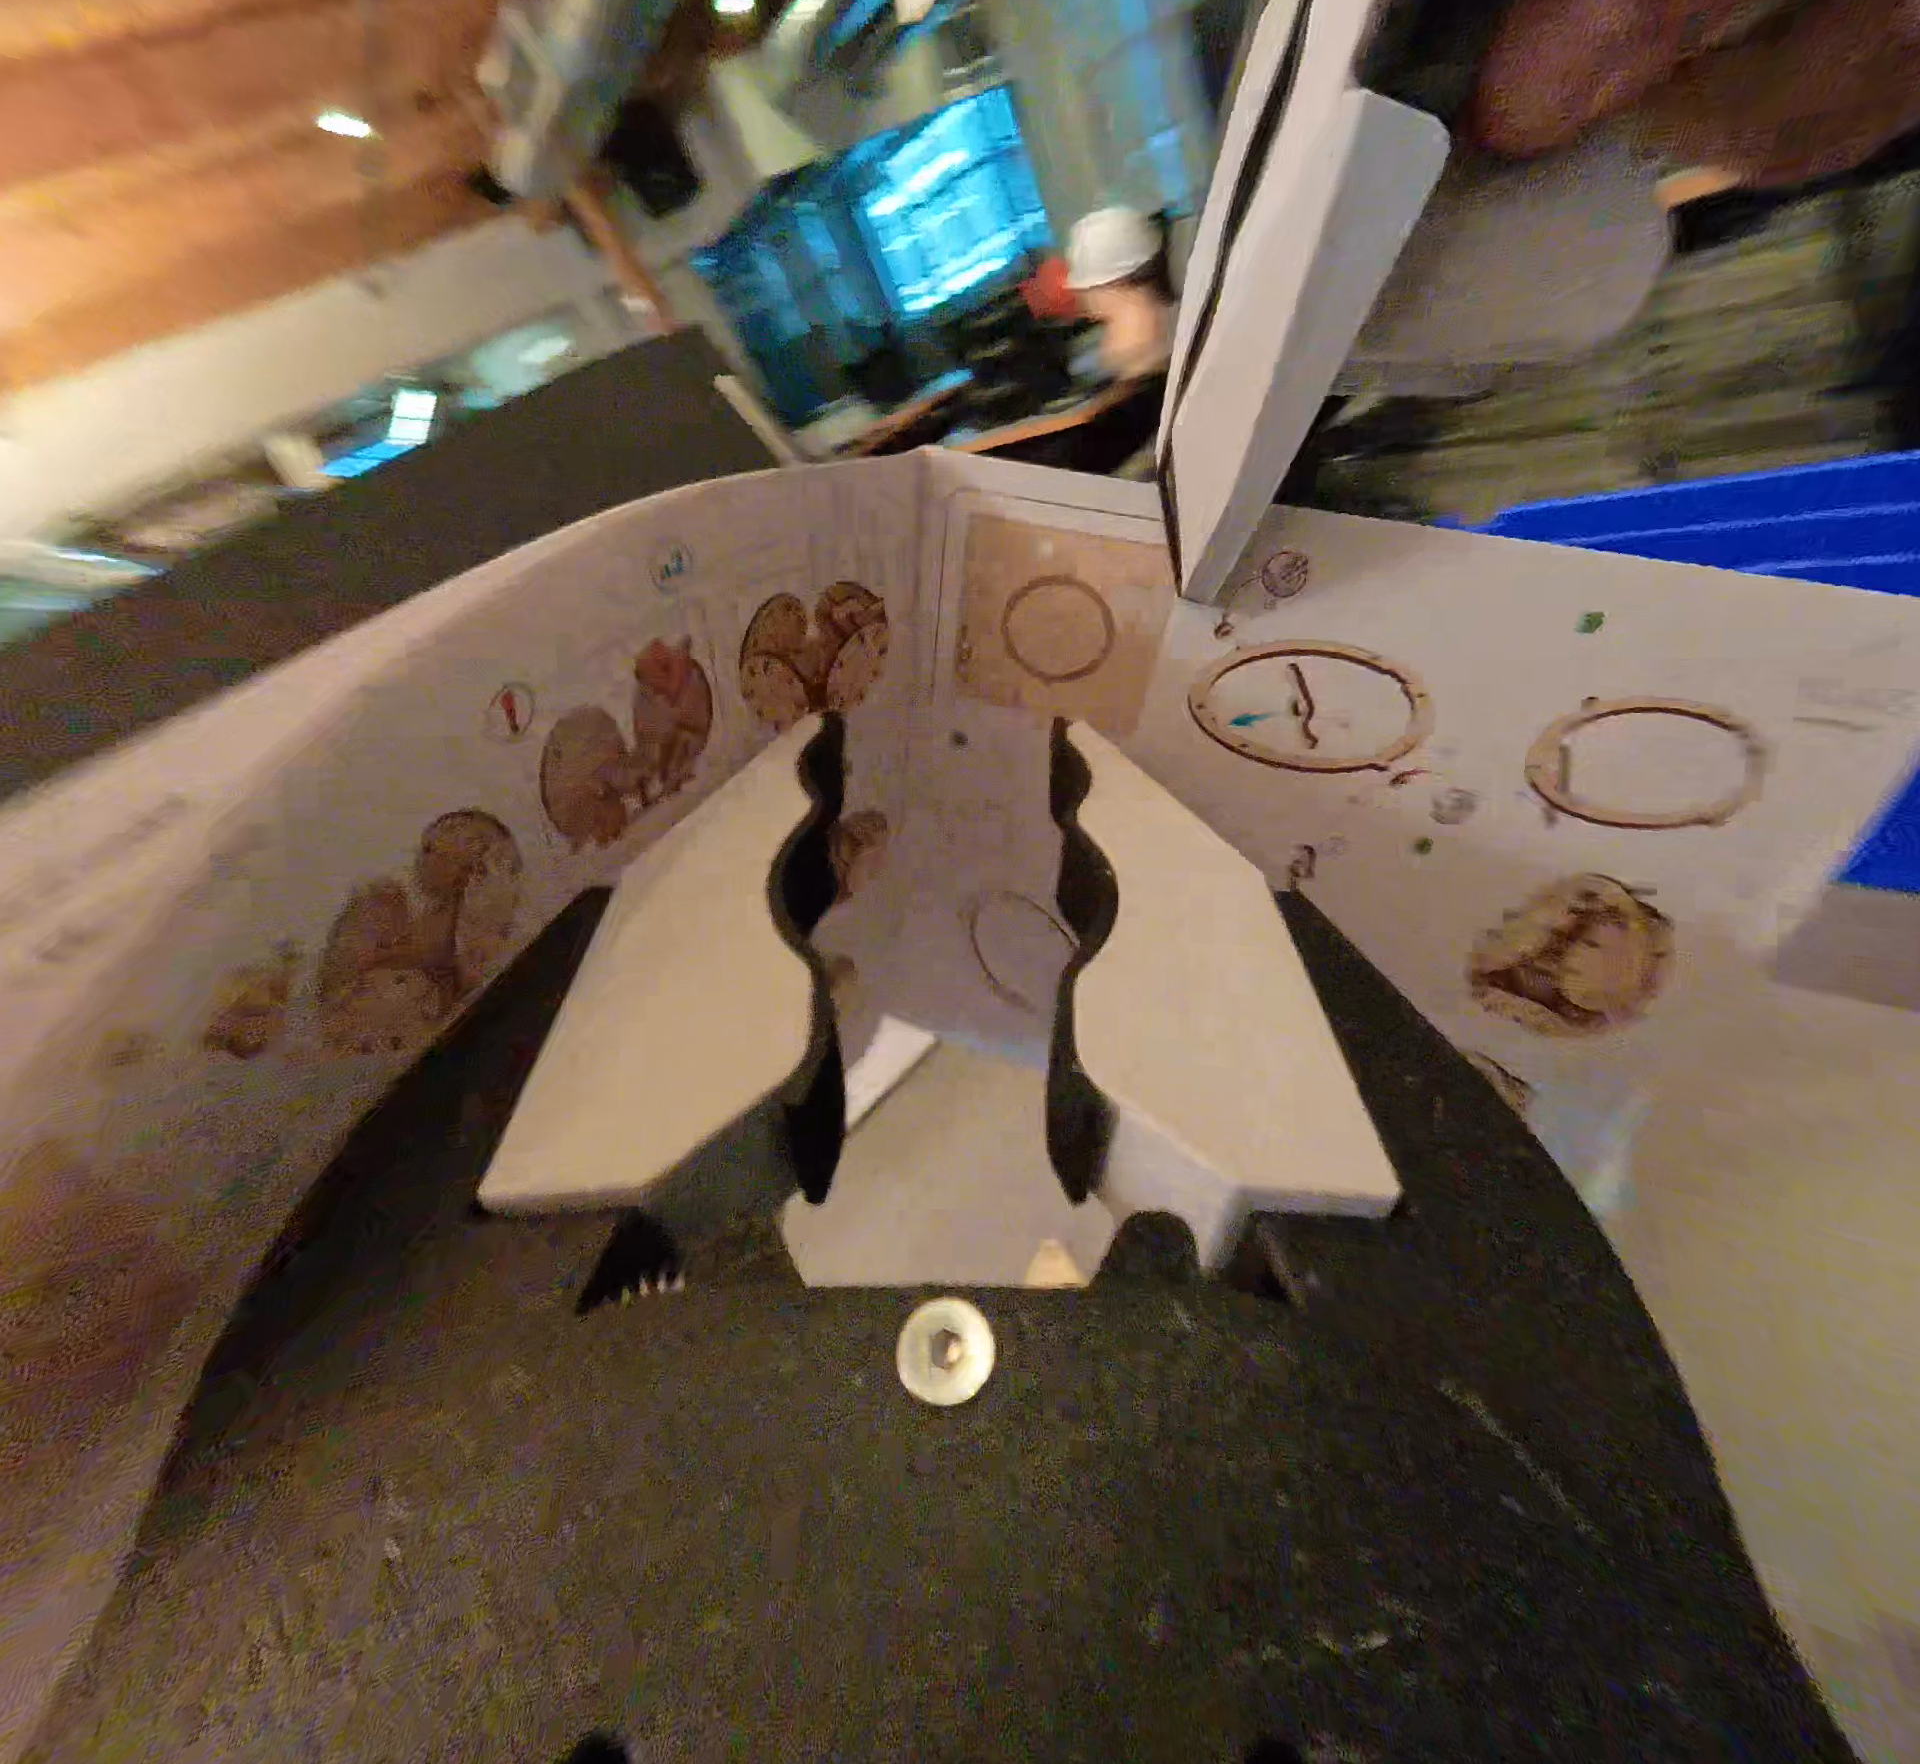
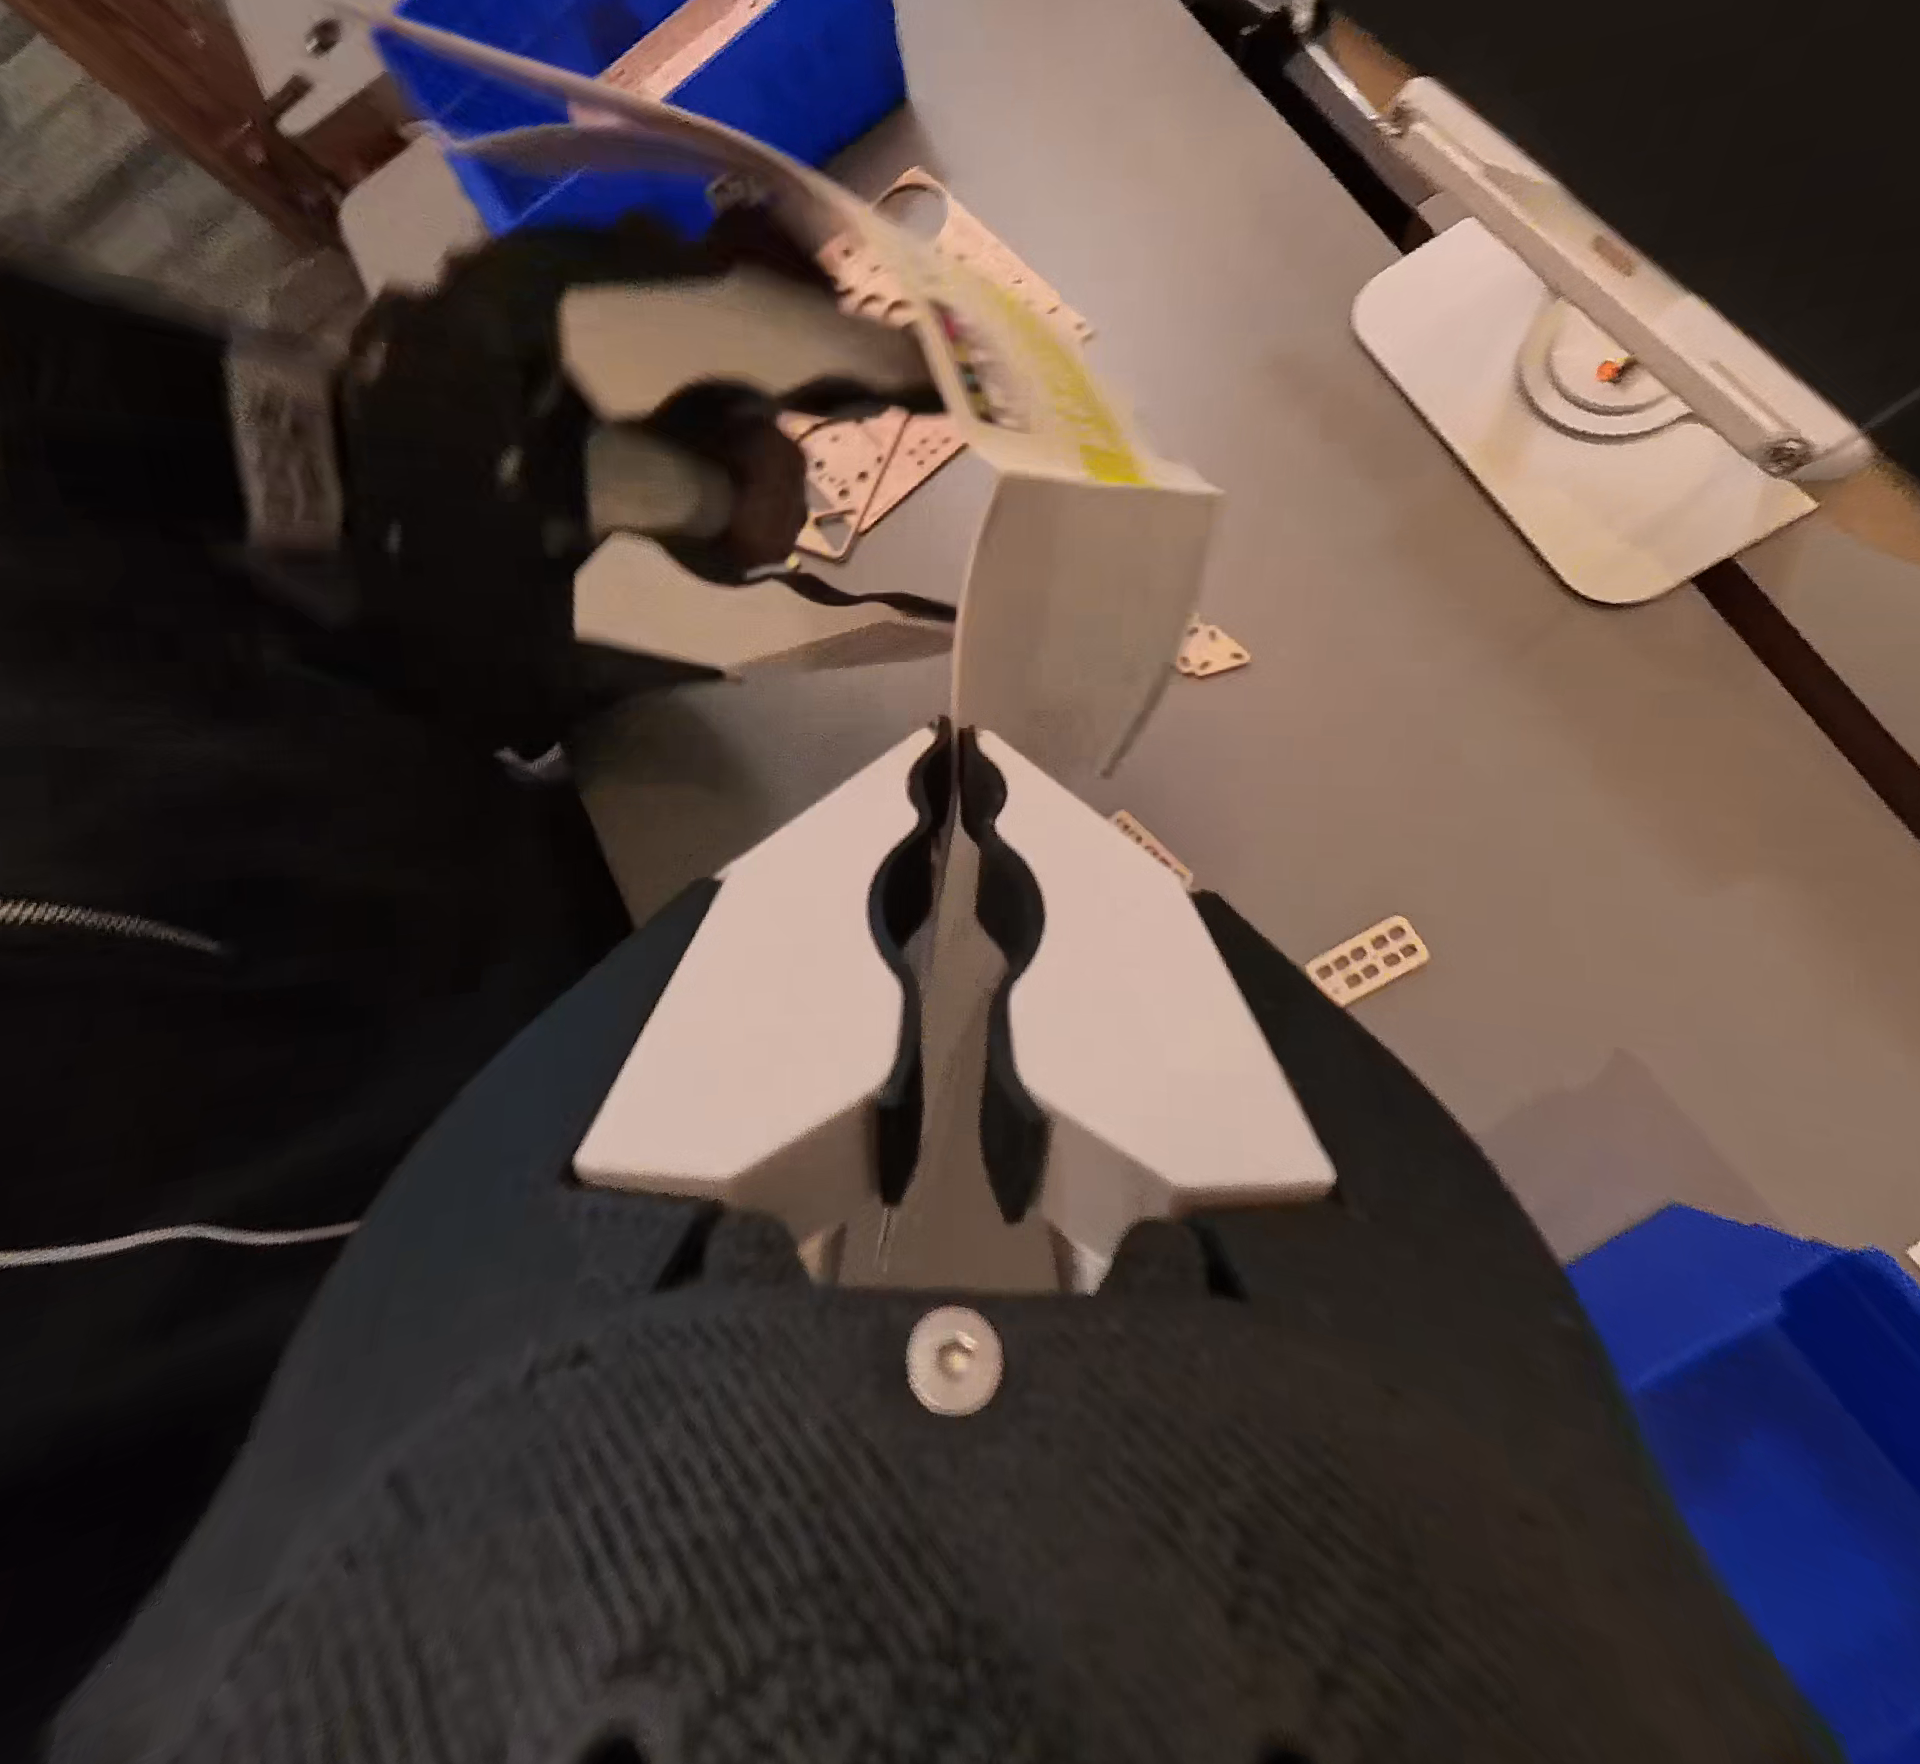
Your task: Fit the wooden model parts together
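A folded paper leaflet (image 1: 1351,779) printed with pictures of round wooden parts stands open in the air in front of my left gripper (image 1: 943,727). The left jaws stand apart, with the leaflet's fold just beyond the tips and neither pad pressing on it. My right gripper (image 2: 951,738) is shut on the leaflet's edge (image 2: 1081,613), and the sheet runs down between its pads. In the left wrist view the right gripper's fingers (image 1: 1278,312) come down from the upper right onto the sheet's top edge. In the right wrist view the open left gripper (image 2: 894,509) is at the leaflet's far panel.
A grey table (image 2: 1403,831) carries several flat perforated wooden pieces (image 2: 1366,961), a blue bin (image 2: 665,21) at the back holding a wooden sheet, another blue bin (image 2: 1766,1402) at the near right, and a white monitor stand base (image 2: 1558,426). A person (image 1: 1122,301) sits far behind. One gripper's finger ends stand about 4 centimetres off the other's.
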The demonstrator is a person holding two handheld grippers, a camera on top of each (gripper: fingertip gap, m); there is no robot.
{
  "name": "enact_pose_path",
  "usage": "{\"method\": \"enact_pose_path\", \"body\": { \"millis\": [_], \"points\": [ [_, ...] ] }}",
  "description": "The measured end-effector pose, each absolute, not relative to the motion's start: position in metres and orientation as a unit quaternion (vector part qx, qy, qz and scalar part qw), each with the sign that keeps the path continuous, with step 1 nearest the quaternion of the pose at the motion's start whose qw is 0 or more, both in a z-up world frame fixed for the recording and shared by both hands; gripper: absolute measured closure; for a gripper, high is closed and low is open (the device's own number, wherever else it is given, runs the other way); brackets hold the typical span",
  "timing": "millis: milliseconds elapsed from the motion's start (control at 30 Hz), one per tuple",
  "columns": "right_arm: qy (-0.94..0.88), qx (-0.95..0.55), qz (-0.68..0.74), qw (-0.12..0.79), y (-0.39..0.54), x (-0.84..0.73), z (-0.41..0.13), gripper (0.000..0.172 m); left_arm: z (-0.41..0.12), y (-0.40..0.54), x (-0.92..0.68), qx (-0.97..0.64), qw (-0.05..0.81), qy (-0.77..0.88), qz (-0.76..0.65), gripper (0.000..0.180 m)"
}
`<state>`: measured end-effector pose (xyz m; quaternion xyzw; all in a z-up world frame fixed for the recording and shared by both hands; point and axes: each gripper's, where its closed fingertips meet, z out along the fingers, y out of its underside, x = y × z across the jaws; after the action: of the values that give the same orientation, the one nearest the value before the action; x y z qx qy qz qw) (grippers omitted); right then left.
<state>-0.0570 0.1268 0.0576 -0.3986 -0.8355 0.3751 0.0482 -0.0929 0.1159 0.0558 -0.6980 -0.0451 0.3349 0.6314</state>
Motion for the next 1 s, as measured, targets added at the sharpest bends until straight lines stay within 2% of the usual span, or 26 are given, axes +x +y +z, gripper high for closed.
{"method": "enact_pose_path", "body": {
  "millis": [100, 167, 267, 333, 367, 467, 600, 633, 767, 1000],
  "points": [
    [-0.856, -0.368, 0.362, 0.034, 0.122, -0.044, 0.057, 0.172, 0.055, 0.115, -0.070, -0.713, 0.679, 0.014, 0.174, 0.099],
    [-0.869, -0.349, 0.349, 0.016, 0.118, -0.035, 0.055, 0.172, 0.056, 0.114, -0.064, -0.708, 0.688, 0.036, 0.155, 0.092],
    [-0.892, -0.306, 0.332, -0.015, 0.110, -0.019, 0.052, 0.172, 0.052, 0.116, -0.062, -0.706, 0.681, 0.063, 0.185, 0.074],
    [-0.913, -0.266, 0.309, -0.021, 0.107, -0.008, 0.049, 0.172, 0.055, 0.117, -0.059, -0.694, 0.693, 0.065, 0.185, 0.053],
    [-0.922, -0.245, 0.301, -0.016, 0.105, -0.004, 0.048, 0.172, 0.055, 0.117, -0.056, -0.692, 0.696, 0.071, 0.178, 0.051],
    [-0.932, -0.213, 0.293, 0.007, 0.099, -0.001, 0.050, 0.172, 0.052, 0.119, -0.047, -0.695, 0.703, 0.077, 0.128, 0.059],
    [-0.931, -0.200, 0.305, 0.018, 0.092, -0.002, 0.056, 0.172, 0.050, 0.115, -0.026, -0.691, 0.712, 0.113, 0.041, 0.105],
    [-0.930, -0.196, 0.312, 0.020, 0.091, -0.001, 0.058, 0.172, 0.052, 0.113, -0.023, -0.686, 0.718, 0.117, 0.026, 0.111],
    [-0.920, -0.188, 0.344, 0.023, 0.088, 0.000, 0.066, 0.172, 0.066, 0.107, -0.020, -0.661, 0.743, 0.102, -0.019, 0.123],
    [-0.905, -0.203, 0.370, 0.050, 0.097, -0.009, 0.070, 0.172, 0.071, 0.104, -0.009, -0.642, 0.754, 0.120, -0.069, 0.167]
  ]
}}
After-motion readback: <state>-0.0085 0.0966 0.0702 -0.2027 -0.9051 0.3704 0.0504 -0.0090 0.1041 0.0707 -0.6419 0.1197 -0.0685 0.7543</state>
